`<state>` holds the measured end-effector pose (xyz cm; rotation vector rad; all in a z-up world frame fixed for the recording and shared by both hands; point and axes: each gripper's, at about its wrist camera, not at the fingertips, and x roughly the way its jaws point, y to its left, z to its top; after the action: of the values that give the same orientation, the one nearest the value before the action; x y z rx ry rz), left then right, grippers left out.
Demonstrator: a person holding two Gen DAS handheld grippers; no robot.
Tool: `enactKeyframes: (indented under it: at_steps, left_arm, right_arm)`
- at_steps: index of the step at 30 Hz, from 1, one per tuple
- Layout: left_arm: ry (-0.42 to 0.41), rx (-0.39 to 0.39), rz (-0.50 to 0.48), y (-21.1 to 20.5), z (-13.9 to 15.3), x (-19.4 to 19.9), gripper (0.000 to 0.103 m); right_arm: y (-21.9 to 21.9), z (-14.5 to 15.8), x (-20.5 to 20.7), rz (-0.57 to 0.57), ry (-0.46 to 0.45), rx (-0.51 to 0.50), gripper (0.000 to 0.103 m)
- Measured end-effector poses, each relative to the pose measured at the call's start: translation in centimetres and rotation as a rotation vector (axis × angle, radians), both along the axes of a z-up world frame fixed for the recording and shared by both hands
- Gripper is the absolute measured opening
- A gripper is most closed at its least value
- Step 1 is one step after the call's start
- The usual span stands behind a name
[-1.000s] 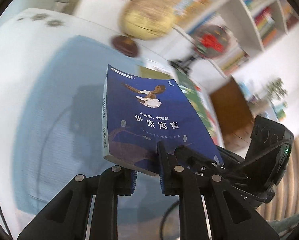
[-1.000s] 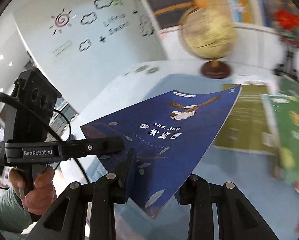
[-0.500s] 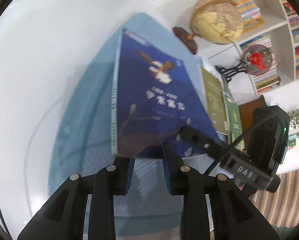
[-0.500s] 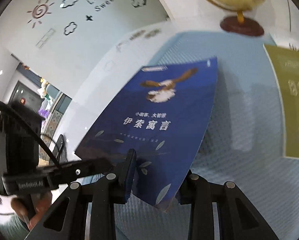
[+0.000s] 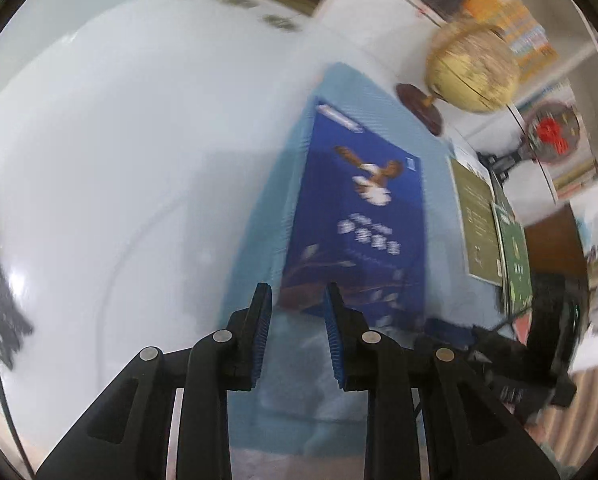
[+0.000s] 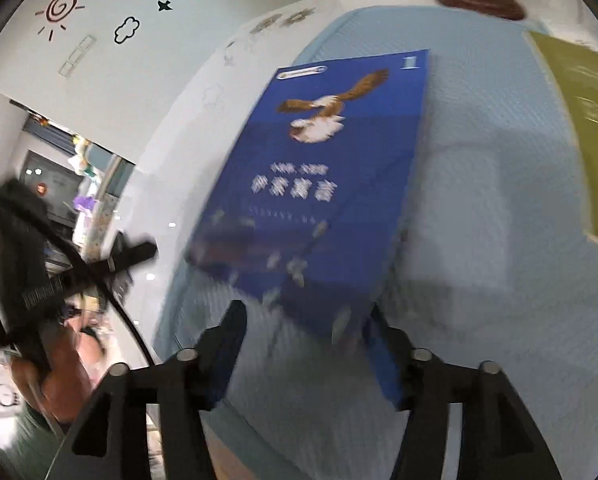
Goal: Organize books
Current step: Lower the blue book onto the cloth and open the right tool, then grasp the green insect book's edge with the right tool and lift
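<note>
A dark blue book with an eagle on its cover lies flat on the light blue mat; it also shows in the right wrist view. My left gripper is open and empty, just short of the book's near edge. My right gripper is open, its fingers either side of the book's near right corner; no grip shows. Both views are motion-blurred.
An olive book and a green book lie to the right on the mat. A globe on a dark wooden base stands at the back. Bookshelves line the wall behind. The white table spreads left.
The blue book was held up by both grippers; it has come down flat onto the mat. Both grippers have opened, and the left one has drawn back.
</note>
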<state>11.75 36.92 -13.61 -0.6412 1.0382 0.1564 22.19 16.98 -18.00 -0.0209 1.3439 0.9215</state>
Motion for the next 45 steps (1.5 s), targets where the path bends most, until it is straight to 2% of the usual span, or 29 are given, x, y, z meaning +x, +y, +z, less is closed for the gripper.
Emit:
enactKeyframes:
  at_steps: [6,13,15,17,19,22,25,27,29,32,36,38,41,45]
  left_arm:
    - [-0.037,0.069,-0.123,-7.3,3.3,4.4,0.028]
    - [-0.095,0.049,-0.227,-16.9,6.7,9.0,0.031]
    - [-0.100,0.050,-0.259,-19.7,7.3,10.3,0.038]
    - [-0.105,0.057,-0.287,-22.8,7.8,11.8,0.061]
    - [-0.129,0.051,-0.288,-25.3,8.2,12.8,0.078]
    - [-0.148,0.028,-0.307,-28.6,8.3,14.5,0.079]
    - [-0.145,0.052,-0.326,-31.6,7.5,16.1,0.077]
    - [-0.127,0.064,-0.345,-33.5,6.3,17.2,0.076]
    - [-0.094,0.049,-0.363,-35.0,4.7,18.4,0.067]
    - [-0.048,0.029,-0.361,-36.3,2.4,19.5,0.067]
    - [-0.005,-0.005,-0.349,-36.9,0.5,20.4,0.069]
    - [0.004,-0.035,-0.333,-36.9,-0.3,20.6,0.069]
    - [0.012,-0.047,-0.328,-37.1,-1.2,20.8,0.067]
    - [0.024,-0.061,-0.336,-37.6,-2.0,21.3,0.067]
  right_arm:
    - [-8.4,1.5,-0.5,-0.143,0.000,0.009,0.058]
    - [-20.8,6.3,2.7,-0.342,-0.084,0.058,0.058]
    - [-25.4,7.7,4.1,-0.404,-0.119,0.059,0.059]
    - [-28.6,8.4,5.1,-0.457,-0.131,0.063,0.065]
    - [-32.6,8.9,6.3,-0.518,-0.148,0.070,0.072]
    - [-37.3,9.3,7.8,-0.570,-0.155,0.060,0.074]
    - [-40.4,9.0,10.1,-0.609,-0.152,0.028,0.074]
    - [-40.7,8.6,11.2,-0.613,-0.170,-0.016,0.074]
    - [-40.7,8.2,12.3,-0.597,-0.207,-0.078,0.074]
    - [-40.7,6.9,14.3,-0.539,-0.206,-0.105,0.069]
    - [-39.1,5.2,16.3,-0.465,-0.207,-0.126,0.068]
    - [-38.1,4.3,17.2,-0.424,-0.221,-0.139,0.063]
    - [-37.3,2.9,18.2,-0.395,-0.222,-0.164,0.049]
    - [-37.2,2.1,18.8,-0.395,-0.226,-0.156,0.047]
